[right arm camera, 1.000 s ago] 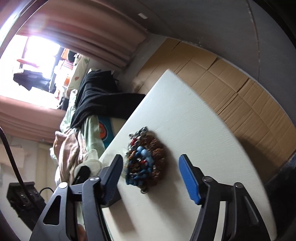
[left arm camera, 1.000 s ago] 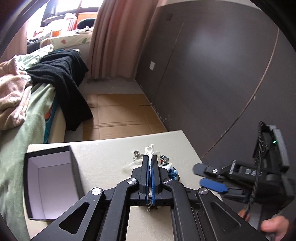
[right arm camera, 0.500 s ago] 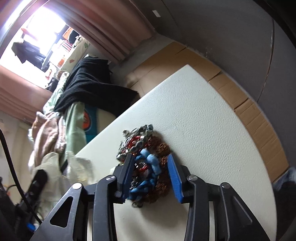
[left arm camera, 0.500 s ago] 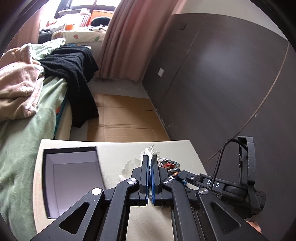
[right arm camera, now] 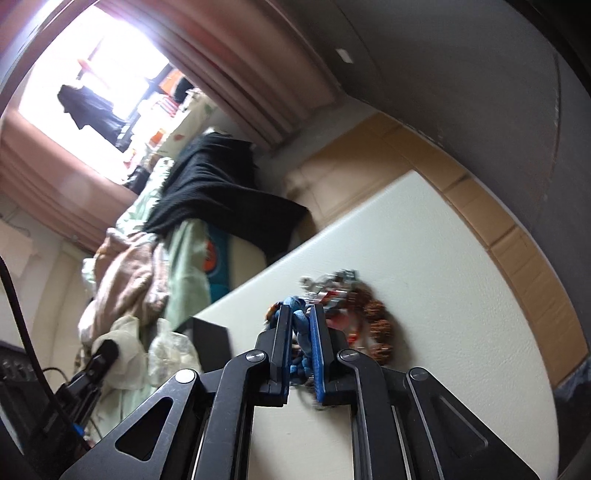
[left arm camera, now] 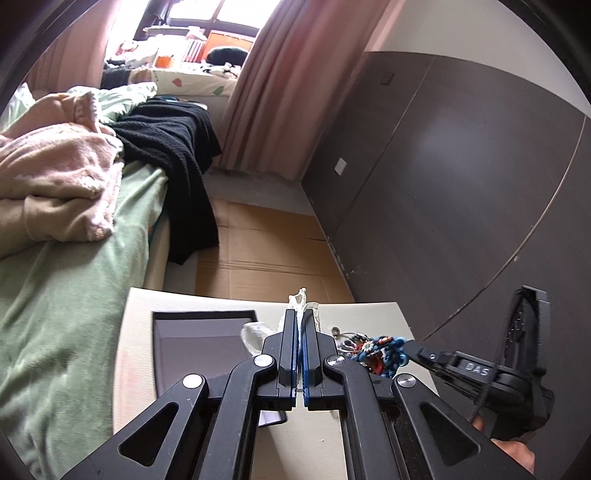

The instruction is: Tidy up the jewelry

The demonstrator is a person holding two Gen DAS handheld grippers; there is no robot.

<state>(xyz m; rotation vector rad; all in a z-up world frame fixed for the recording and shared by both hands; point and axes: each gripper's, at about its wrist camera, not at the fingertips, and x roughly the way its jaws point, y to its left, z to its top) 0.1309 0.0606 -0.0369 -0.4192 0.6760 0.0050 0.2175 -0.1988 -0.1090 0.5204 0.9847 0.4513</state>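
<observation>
only the left view shows the open box [left arm camera: 207,343]; right gripper [right arm camera: 300,321] clenches blue beads [right arm camera: 301,328].

I see a bright window [left arm camera: 207,22] at the far end, daylight washing out behind pink curtains [left arm camera: 273,96]. A dark brown panelled wall [left arm camera: 461,177] runs along the right with a small white switch plate [left arm camera: 340,165] on it. Flattened cardboard [left arm camera: 258,251] covers the floor. On the left stands a bed [left arm camera: 66,302] with a green sheet, a pink blanket [left arm camera: 55,177] and a black knit garment [left arm camera: 173,147] draped over its edge.
</observation>
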